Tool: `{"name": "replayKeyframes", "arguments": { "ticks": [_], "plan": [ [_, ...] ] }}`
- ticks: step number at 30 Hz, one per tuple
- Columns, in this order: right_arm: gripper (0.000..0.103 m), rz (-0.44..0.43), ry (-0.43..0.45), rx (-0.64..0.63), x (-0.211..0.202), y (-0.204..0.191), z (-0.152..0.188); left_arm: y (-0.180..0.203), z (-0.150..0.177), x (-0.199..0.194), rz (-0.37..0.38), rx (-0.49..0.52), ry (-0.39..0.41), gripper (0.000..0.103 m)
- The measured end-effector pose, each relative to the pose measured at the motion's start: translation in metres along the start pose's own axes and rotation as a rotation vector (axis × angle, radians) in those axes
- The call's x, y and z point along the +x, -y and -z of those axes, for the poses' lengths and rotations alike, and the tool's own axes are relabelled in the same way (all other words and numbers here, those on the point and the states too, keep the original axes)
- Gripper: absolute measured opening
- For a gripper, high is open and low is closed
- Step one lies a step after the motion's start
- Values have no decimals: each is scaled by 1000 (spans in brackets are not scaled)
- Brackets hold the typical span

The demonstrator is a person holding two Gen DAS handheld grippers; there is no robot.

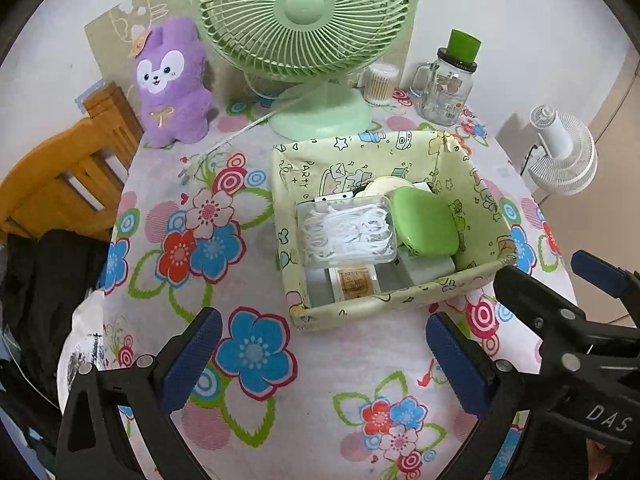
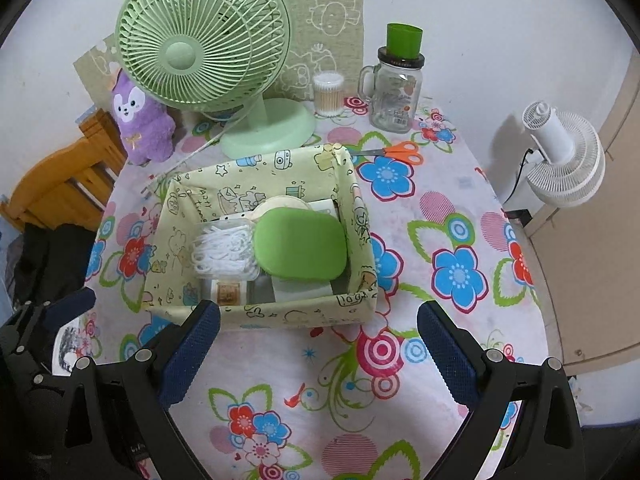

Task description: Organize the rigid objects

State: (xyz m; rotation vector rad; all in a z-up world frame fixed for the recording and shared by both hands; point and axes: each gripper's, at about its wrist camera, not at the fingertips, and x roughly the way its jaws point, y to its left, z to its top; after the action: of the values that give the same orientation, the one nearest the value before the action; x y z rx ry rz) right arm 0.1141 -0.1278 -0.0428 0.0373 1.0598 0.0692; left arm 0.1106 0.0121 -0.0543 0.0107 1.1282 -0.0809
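Most of the sorting looks done. The fabric basket (image 2: 362, 236) sits near the middle of the flowered tabletop (image 2: 440, 216) and already holds a green case (image 2: 300, 244), a clear box of white floss picks (image 2: 224, 250) at its 9 o'clock, a round cream lid (image 2: 280, 203) tucked behind, and a small labelled packet (image 2: 226, 292) with white flat boxes underneath.

Both grippers hover on the near side of the basket, at about its 6 o'clock. The left gripper (image 1: 324, 364) has its fingers spread wide with nothing between them but tablecloth; the right gripper (image 2: 318, 356) is likewise released and empty.

What seems left, judging by what lies loose: the orange-handled scissors (image 2: 396, 153) rest on the cloth just beyond the basket's far right corner, at about 1 o'clock from it (hidden behind the basket wall in the left wrist view). They look like the one rigid item still outside.

Further back stand the green fan (image 2: 208, 52), the cotton swab tub (image 2: 328, 94), the glass mug jar (image 2: 394, 94) and the purple plush (image 2: 140, 120); whether any of these belongs to the task cannot be told.
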Motion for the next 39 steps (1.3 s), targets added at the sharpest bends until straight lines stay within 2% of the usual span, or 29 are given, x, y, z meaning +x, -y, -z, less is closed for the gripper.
{"name": "replayKeyframes", "arguments": {
  "ticks": [7,12,17,30,34,39],
  "plan": [
    [100,-9,60,-57,-26,1,4,-5,7,-20,1,-26,14,103],
    [100,-15,104,-107,-46,5,5,-2,13,-39,-35,-28,50,103],
    [100,-45,115,-103,-65,14,9,2,18,-60,-43,-46,76,103],
    [100,-58,130,-86,-115,30,26,16,28,-118,-50,-88,168,103],
    [100,-72,134,-94,-124,32,29,23,32,-127,-54,-82,173,103],
    [100,-36,169,-80,-140,35,34,27,36,-135,-41,-78,167,103]
  ]
}}
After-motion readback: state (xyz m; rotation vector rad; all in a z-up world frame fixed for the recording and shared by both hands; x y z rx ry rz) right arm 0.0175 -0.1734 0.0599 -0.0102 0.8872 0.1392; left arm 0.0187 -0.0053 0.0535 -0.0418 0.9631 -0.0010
